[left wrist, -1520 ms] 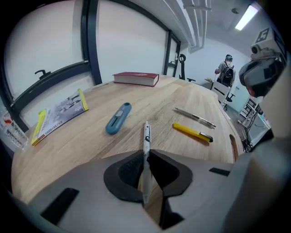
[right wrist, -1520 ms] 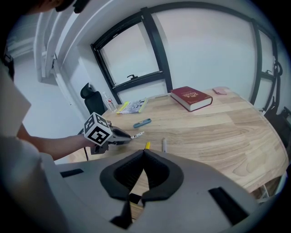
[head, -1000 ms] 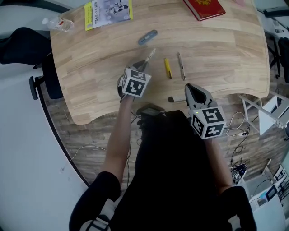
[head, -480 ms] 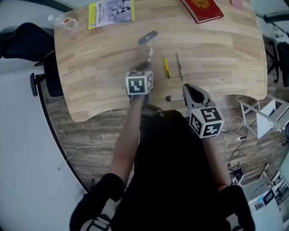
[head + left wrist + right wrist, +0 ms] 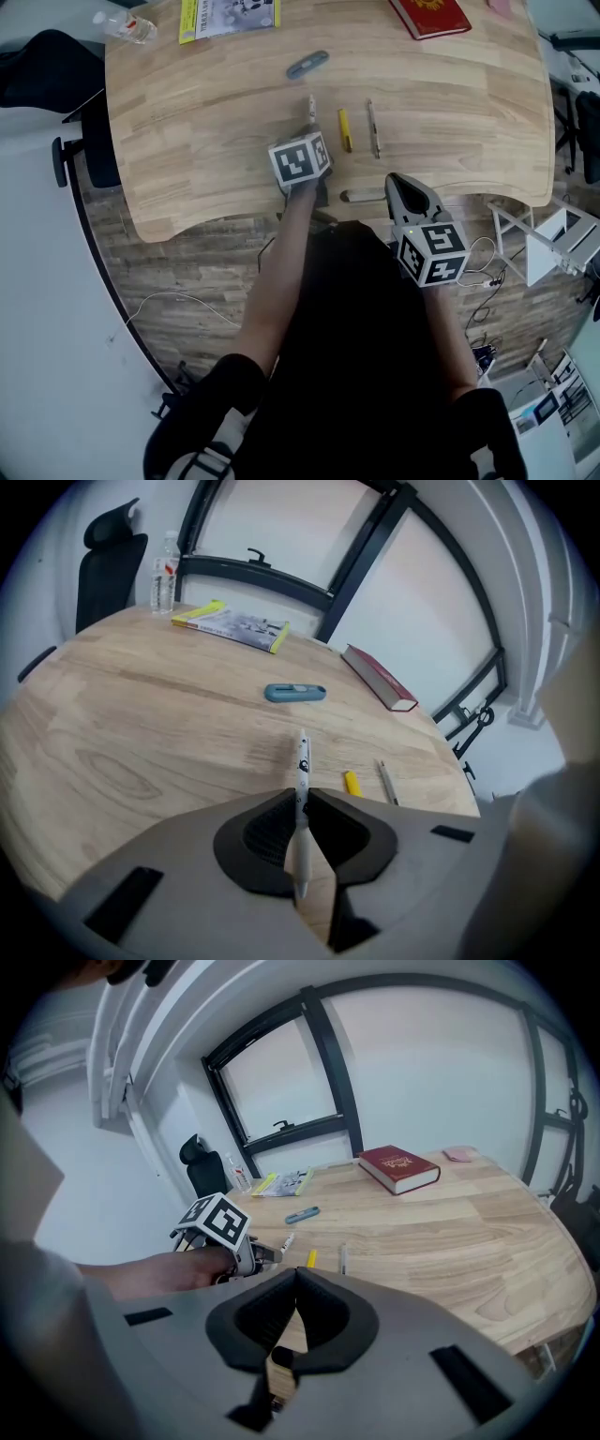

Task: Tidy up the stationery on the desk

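Inside left claw [image 5: 301, 799]: slim white pen [image 5: 302, 757] (blk print), clamped.

In front of me the surface [image 5: 187, 141] is pale wood with rounded corners and clear grain. The floor [image 5: 178, 253] under it is grey-brown planking, and a thin white cable [image 5: 178, 298] trails across it. A black office chair [image 5: 37, 80] stands by the surface's far left corner. Beyond are a white wall [image 5: 150, 1185] and black-framed windows [image 5: 281, 1087]; the light is soft and even. A white metal stand [image 5: 548, 239] sits on the floor to my right
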Action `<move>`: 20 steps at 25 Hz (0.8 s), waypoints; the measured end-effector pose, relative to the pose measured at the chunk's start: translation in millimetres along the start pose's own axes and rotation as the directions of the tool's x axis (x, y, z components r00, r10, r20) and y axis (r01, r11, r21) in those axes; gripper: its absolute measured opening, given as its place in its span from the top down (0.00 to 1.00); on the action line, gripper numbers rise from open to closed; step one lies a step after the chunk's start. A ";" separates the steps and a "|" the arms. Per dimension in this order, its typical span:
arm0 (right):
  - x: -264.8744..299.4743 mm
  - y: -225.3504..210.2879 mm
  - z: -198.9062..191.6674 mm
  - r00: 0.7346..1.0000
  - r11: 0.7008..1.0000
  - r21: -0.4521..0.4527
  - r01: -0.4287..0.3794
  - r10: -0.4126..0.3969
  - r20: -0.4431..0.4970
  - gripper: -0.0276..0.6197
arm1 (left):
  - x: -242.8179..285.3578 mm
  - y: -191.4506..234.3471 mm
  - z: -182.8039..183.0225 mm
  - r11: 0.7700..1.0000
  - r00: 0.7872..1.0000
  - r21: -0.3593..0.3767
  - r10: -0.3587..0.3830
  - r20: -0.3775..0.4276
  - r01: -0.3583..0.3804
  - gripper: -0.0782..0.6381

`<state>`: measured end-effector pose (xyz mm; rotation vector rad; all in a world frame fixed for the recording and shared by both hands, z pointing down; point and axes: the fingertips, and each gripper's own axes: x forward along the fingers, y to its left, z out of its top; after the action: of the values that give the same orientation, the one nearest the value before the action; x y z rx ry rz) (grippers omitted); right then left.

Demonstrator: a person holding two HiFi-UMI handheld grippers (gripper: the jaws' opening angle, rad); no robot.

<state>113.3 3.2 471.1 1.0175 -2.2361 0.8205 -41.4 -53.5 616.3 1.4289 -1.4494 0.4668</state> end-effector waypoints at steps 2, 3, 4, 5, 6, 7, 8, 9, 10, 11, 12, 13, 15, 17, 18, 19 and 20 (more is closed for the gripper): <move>1.2 1.7 -0.2 1.000 1.000 -0.005 -0.006 0.006 -0.002 0.93 | 3.1 -1.7 -5.4 0.999 1.000 -0.036 -0.006 -0.007 0.006 0.80; 1.8 3.1 -0.3 1.000 1.000 -0.008 -0.010 0.010 -0.004 0.93 | 4.1 -2.0 -7.4 0.999 1.000 -0.053 -0.006 -0.008 0.006 0.80; 2.3 4.8 -0.3 1.000 1.000 -0.010 -0.014 0.014 -0.005 0.93 | 4.6 -1.7 -8.6 0.998 1.000 -0.068 -0.002 -0.006 0.002 0.80; 2.8 6.3 -0.5 1.000 1.000 -0.012 -0.017 0.017 -0.006 0.93 | 5.0 -1.3 -9.0 0.997 1.000 -0.077 0.004 -0.002 -0.004 0.80; 3.2 7.7 -0.8 1.000 1.000 -0.012 -0.018 0.018 -0.007 0.93 | 5.4 -1.4 -9.1 0.997 1.000 -0.078 0.011 0.003 -0.011 0.80; 3.5 8.8 -1.3 1.000 1.000 -0.012 -0.019 0.018 -0.009 0.93 | 6.1 -1.7 -9.1 0.997 1.000 -0.074 0.016 0.006 -0.015 0.80; 3.7 9.6 -1.9 1.000 1.000 -0.012 -0.018 0.018 -0.011 0.93 | 6.9 -2.1 -9.4 0.998 1.000 -0.066 0.018 0.008 -0.018 0.80; 3.7 10.1 -2.7 1.000 1.000 -0.012 -0.017 0.017 -0.013 0.93 | 7.6 -2.7 -9.9 0.998 1.000 -0.058 0.017 0.006 -0.017 0.80; 3.6 10.2 -3.3 1.000 1.000 -0.011 -0.016 0.016 -0.014 0.93 | 8.3 -3.5 -10.9 0.999 1.000 -0.049 0.014 0.002 -0.013 0.80; 3.5 9.9 -3.8 1.000 1.000 -0.010 -0.014 0.014 -0.015 0.93 | 8.9 -4.3 -11.9 0.999 1.000 -0.037 0.009 -0.004 -0.009 0.80; 3.4 9.4 -4.0 1.000 1.000 -0.009 -0.012 0.012 -0.015 0.93 | 9.3 -5.2 -12.7 1.000 1.000 -0.025 0.006 -0.010 -0.006 0.80; 3.3 8.9 -3.9 1.000 1.000 -0.008 -0.011 0.010 -0.016 0.93 | 9.5 -5.9 -13.2 1.000 1.000 -0.015 0.004 -0.014 -0.004 0.80; 3.6 8.4 -3.0 1.000 1.000 -0.006 -0.008 0.008 -0.015 0.93 | 9.4 -6.6 -13.6 1.000 1.000 -0.006 0.001 -0.019 -0.001 0.80; 4.7 10.0 -1.8 1.000 1.000 -0.005 -0.009 0.009 -0.013 0.93 | 8.6 -5.2 -13.8 1.000 1.000 -0.003 0.000 -0.023 0.000 0.80; 5.4 11.4 -1.1 1.000 1.000 -0.005 -0.010 0.010 -0.013 0.93 | 8.0 -4.3 -13.7 1.000 1.000 0.000 -0.001 -0.025 0.001 0.80; 6.0 12.8 -0.4 1.000 1.000 -0.006 -0.012 0.012 -0.012 0.93 | 7.2 -3.6 -13.5 1.000 1.000 0.004 -0.002 -0.027 0.002 0.80; 6.5 14.2 0.3 1.000 1.000 -0.008 -0.014 0.014 -0.012 0.93 | 6.0 -2.9 -12.9 1.000 1.000 0.008 -0.003 -0.028 0.003 0.80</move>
<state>98.3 7.4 471.1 0.9920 -2.2374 0.8201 -32.8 -46.5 625.7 1.4253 -1.4247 0.4894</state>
